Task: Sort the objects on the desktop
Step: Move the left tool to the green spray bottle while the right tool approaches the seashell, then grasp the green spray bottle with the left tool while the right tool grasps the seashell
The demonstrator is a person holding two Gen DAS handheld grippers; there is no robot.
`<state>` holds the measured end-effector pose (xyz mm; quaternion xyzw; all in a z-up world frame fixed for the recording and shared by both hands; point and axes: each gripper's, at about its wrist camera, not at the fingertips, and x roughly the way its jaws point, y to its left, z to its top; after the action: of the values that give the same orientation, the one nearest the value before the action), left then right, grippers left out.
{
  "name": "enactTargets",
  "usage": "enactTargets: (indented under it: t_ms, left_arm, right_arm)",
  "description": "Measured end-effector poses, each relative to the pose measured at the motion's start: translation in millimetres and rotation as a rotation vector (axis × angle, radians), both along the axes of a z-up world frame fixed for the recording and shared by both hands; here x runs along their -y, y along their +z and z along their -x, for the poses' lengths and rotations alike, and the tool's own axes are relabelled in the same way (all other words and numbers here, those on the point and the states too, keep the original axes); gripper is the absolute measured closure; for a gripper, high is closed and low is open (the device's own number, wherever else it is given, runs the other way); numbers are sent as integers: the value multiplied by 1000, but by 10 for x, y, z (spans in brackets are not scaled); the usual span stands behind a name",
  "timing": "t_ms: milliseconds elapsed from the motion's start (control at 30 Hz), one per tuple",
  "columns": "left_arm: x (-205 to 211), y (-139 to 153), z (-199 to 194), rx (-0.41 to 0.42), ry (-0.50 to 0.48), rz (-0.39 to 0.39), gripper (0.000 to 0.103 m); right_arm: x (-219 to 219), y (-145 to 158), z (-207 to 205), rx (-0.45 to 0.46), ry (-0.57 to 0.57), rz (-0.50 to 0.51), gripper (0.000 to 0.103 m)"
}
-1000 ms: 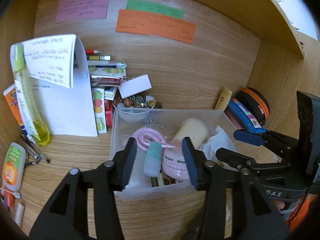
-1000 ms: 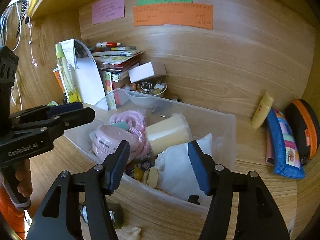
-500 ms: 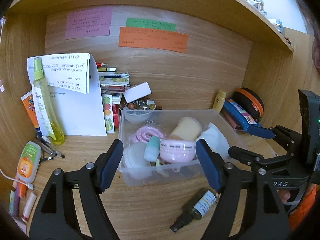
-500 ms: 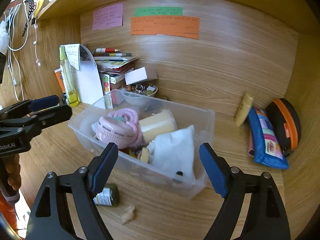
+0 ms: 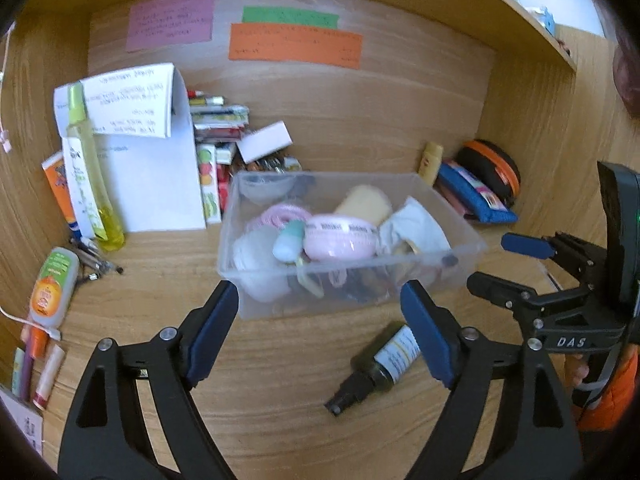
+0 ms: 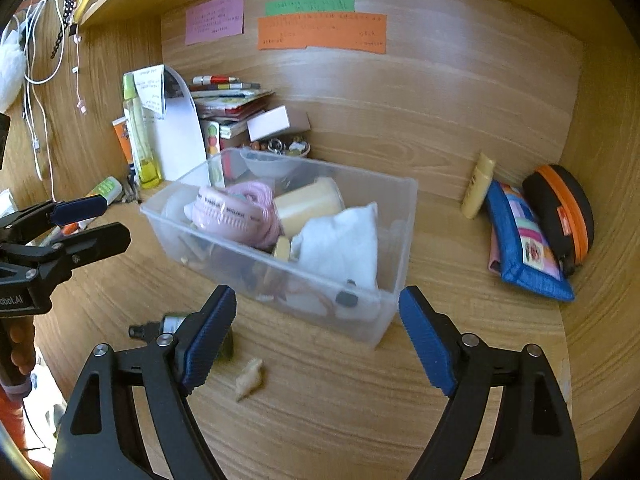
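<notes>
A wooden counter (image 5: pixel 280 360) sat inside a wood-panelled nook, with coloured notes (image 5: pixel 295 46) stuck to the back wall. The landmark was a clear bin (image 5: pixel 344 280), already loaded with a pink round case (image 5: pixel 340 236), a white cloth (image 6: pixel 340 240) and other small things. Left of the bin stood a folded white paper (image 5: pixel 160 184) with a tall yellow bottle (image 5: pixel 90 184) in front of it; right of the bin, against the wall, lay a blue pouch (image 6: pixel 524 240) and a black-and-orange case (image 6: pixel 560 208).

In front of the bin, still loose on the counter, lay a small dark bottle (image 5: pixel 380 364). Its long axis ran diagonally, the cap end pointing away from the bin. A pale scrap (image 6: pixel 250 378) lay just beside it.

The left gripper (image 5: pixel 320 336) had just been opening and stood wide, with nothing between its fingers (image 5: pixel 212 332); the dark bottle lay just inside its right finger. The right gripper (image 6: pixel 316 336) had also opened wide and held nothing; from it the bottle lay off to the left, partly hidden behind its left finger. The left gripper looked the better placed for the bottle, though it would need a turn to close across the bottle's width.
</notes>
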<state>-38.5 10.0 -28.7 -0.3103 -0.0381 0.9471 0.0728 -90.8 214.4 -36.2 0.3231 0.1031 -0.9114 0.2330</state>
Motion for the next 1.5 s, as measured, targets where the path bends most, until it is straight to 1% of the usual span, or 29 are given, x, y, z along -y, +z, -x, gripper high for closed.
enactTargets:
  t_ms: [200, 367, 567, 767, 867, 933, 1033, 1100, 1133, 1200, 1233, 1300, 1367, 1400, 1467, 1500]
  left_arm:
    - [-139, -198, -17, 61, -39, 22, 20]
    - [-295, -350, -20, 101, -89, 38, 20]
    - [-425, -440, -6, 118, -126, 50, 20]
    - [-481, -540, 71, 149, -157, 56, 20]
    - [-463, -587, 121, 166, -157, 46, 24]
    - [-455, -610, 161, 187, -158, 35, 30]
    - [-462, -630, 200, 206, -158, 39, 34]
    - [-477, -642, 218, 211, -162, 48, 39]
    - [-484, -648, 226, 214, -162, 53, 40]
    - [-495, -656, 242, 215, -162, 62, 46]
    - [-494, -662, 251, 217, -166, 64, 47]
    - [-493, -669, 279, 219, -168, 67, 49]
    - [-483, -678, 305, 221, -167, 69, 50]
    - [-476, -681, 313, 223, -168, 69, 53]
    - [-463, -694, 342, 231, -170, 67, 59]
    - [-456, -701, 355, 235, -168, 68, 61]
  right_arm:
    - [-94, -111, -46, 37, 0, -11, 22]
    - [-136, -275, -55, 100, 17, -13, 22]
    - [-110, -483, -107, 165, 47, -29, 22]
    - [-99, -575, -126, 193, 52, -42, 22]
    - [-102, -614, -109, 202, 42, -45, 22]
    - [-97, -624, -105, 208, 45, -36, 22]
    - [-37, -629, -120, 190, 57, -61, 23]
    - [13, -627, -136, 178, 71, -77, 24]
    - [36, -627, -145, 171, 77, -82, 26]
    - [99, -627, -152, 154, 92, -104, 35]
    - [124, -626, -149, 149, 98, -111, 42]
    - [167, -635, -132, 153, 115, -117, 47]
    - [202, -648, -111, 159, 125, -120, 55]
    - [216, -655, -100, 163, 130, -121, 56]
    - [242, -671, -74, 171, 134, -126, 64]
    - [254, -676, -65, 173, 137, -127, 65]
